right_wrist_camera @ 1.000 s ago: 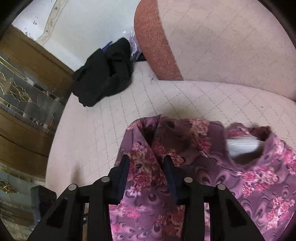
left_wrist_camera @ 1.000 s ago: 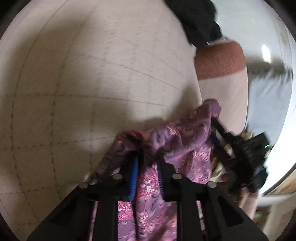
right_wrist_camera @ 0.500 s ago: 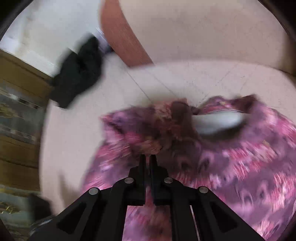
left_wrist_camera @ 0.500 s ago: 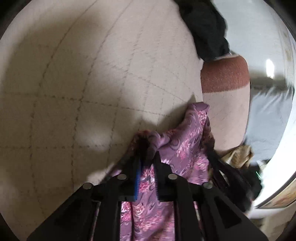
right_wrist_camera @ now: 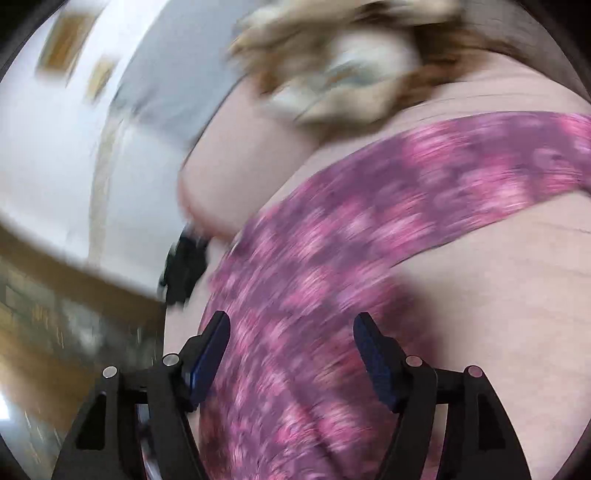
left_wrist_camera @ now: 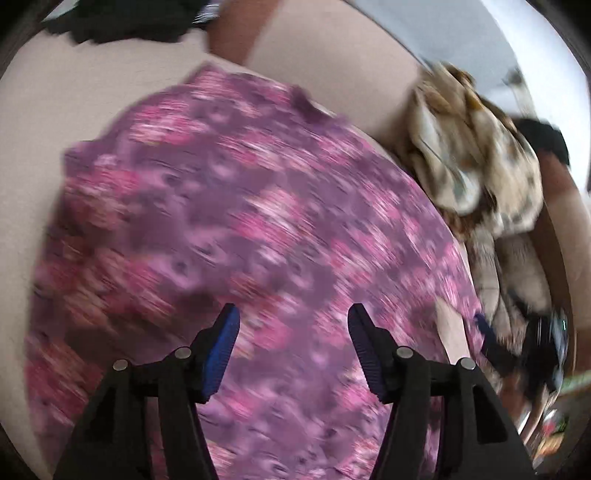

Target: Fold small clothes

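- The left gripper has its jaws spread wide and holds nothing; the right gripper is spread in the same way.
- Under both lies the purple floral garment, spread on the beige quilted sofa.
- Just beyond the garment, a beige and brown patterned cloth lies bunched on the sofa.
- Only the left view shows a black garment at the far edge.
- Only the right view shows the white wall and wooden panelling; both pictures are blurred.

Matt floral cloth garment lies on matt woven upholstery.
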Demonstrator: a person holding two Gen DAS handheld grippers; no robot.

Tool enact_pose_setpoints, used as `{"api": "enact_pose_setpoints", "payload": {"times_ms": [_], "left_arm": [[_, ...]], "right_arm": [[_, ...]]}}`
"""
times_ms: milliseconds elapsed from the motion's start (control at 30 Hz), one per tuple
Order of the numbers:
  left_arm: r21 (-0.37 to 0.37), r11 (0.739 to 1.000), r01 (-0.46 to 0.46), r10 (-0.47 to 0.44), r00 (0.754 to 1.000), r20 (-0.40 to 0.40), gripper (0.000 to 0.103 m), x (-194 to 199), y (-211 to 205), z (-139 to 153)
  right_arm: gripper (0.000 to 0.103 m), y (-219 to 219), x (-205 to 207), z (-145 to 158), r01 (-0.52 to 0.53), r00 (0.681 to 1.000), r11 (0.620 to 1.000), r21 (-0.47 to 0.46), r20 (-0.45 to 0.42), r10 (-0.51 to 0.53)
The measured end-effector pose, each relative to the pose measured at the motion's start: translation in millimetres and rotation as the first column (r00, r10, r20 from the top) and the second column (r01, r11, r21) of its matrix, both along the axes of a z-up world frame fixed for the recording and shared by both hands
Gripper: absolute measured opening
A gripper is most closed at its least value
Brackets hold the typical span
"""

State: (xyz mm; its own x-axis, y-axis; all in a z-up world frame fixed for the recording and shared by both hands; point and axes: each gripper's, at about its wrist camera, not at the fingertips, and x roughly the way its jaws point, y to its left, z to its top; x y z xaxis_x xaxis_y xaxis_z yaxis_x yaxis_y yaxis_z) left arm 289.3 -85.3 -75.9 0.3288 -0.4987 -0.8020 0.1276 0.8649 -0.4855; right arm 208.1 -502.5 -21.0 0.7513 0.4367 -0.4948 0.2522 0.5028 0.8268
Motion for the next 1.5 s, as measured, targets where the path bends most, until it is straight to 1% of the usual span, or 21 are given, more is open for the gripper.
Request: {"api": "enact_pose_setpoints", "payload": {"times_ms": [67,167,233,300,333,400,467,567,700,767,833,900,1000,1067,1133,1167,1233,1300,1367,1400,1500], "left_arm": [[0.016,1.0,0.012,-0.013,1.0,0.016,0.06,-12,-18,5],[-0.02,0.999,0.029,-0.029,1.0,-0.003,0.066,-28,-46,17],[-0.039,0.998,0.054,-0.054,0.998,-0.015,0.067,-35,-73,27],[-0.036,0.996,0.083,-0.084,0.997,-0.003,0.068,-38,-99,40],[-0.028,0.995,0.091,-0.09,0.996,0.007,0.068,-39,-109,44],[-0.013,0.995,0.099,-0.099,0.995,0.024,0.068,-43,-132,54],[-0.016,0.994,0.105,-0.105,0.994,0.017,0.068,-48,-148,58],[0.006,0.99,0.144,-0.144,0.989,0.036,0.068,-57,-166,65],[0.04,0.987,0.153,-0.155,0.987,0.039,0.068,-64,-168,63],[0.045,0.989,0.142,-0.143,0.99,0.013,0.068,-62,-160,55],[0.053,0.991,0.123,-0.123,0.992,-0.008,0.068,-59,-152,47],[0.047,0.994,0.098,-0.097,0.995,-0.025,0.068,-57,-141,41],[0.019,0.997,0.079,-0.079,0.997,-0.022,0.068,-58,-129,40],[0.003,0.997,0.071,-0.071,0.997,-0.012,0.068,-61,-120,41],[-0.009,0.998,0.058,-0.058,0.998,-0.005,0.068,-64,-109,43],[-0.022,0.999,0.04,-0.04,0.999,0.002,0.068,-65,-99,45],[-0.047,0.999,0.006,-0.005,1.0,0.011,0.068,-68,-81,51],[-0.065,0.998,-0.02,0.022,1.0,0.022,0.068,-70,-59,56],[-0.074,0.997,-0.035,0.038,0.998,0.041,0.068,-70,-40,60],[-0.071,0.996,-0.046,0.05,0.997,0.052,0.068,-71,-28,62],[-0.035,0.998,-0.054,0.057,0.994,0.096,0.068,-68,-2,64]], "right_arm": [[0.074,-57,-22,-9,0.162,0.987,0.979,0.121,0.001,-0.163],[0.074,-117,-51,-15,0.297,0.955,0.946,0.128,-0.052,-0.292],[0.074,-158,-87,-24,0.447,0.889,0.892,0.061,-0.136,-0.436],[0.074,-184,-120,-38,0.569,0.805,0.822,0.032,-0.228,-0.548],[0.074,-192,-130,-51,0.598,0.786,0.797,0.087,-0.259,-0.561],[0.074,-198,-130,-72,0.599,0.794,0.776,0.196,-0.269,-0.545],[0.074,-205,-126,-87,0.611,0.787,0.755,0.237,-0.289,-0.546],[0.074,-215,-129,-102,0.658,0.753,0.692,0.298,-0.295,-0.589],[0.073,-230,-117,-109,0.655,0.756,0.692,0.303,-0.261,-0.601],[0.059,-236,-106,-104,0.642,0.765,0.731,0.233,-0.257,-0.59],[0.026,-241,-90,-106,0.617,0.773,0.777,0.128,-0.287,-0.566],[0.012,-241,-88,-107,0.612,0.767,0.785,0.091,-0.309,-0.562],[0.01,-239,-97,-97,0.624,0.769,0.773,0.111,-0.263,-0.583],[0.01,-228,-96,-56,0.59,0.804,0.807,0.034,-0.121,-0.582],[0.01,-209,-88,-16,0.529,0.849,0.847,-0.05,0.019,-0.529],[0.01,-190,-79,11,0.462,0.885,0.881,-0.1,0.12,-0.451],[0.01,-153,-63,48,0.344,0.92,0.921,-0.182,0.261,-0.292],[0.01,-102,-46,84,0.234,0.938,0.913,-0.334,0.324,-0.122],[0.01,-42,-35,109,0.103,0.928,0.891,-0.442,0.366,0.075],[0.009,-1,-33,118,0.031,0.917,0.862,-0.506,0.357,0.177],[0.01,82,-45,122,-0.142,0.871,0.83,-0.54,0.33,0.364]]}}
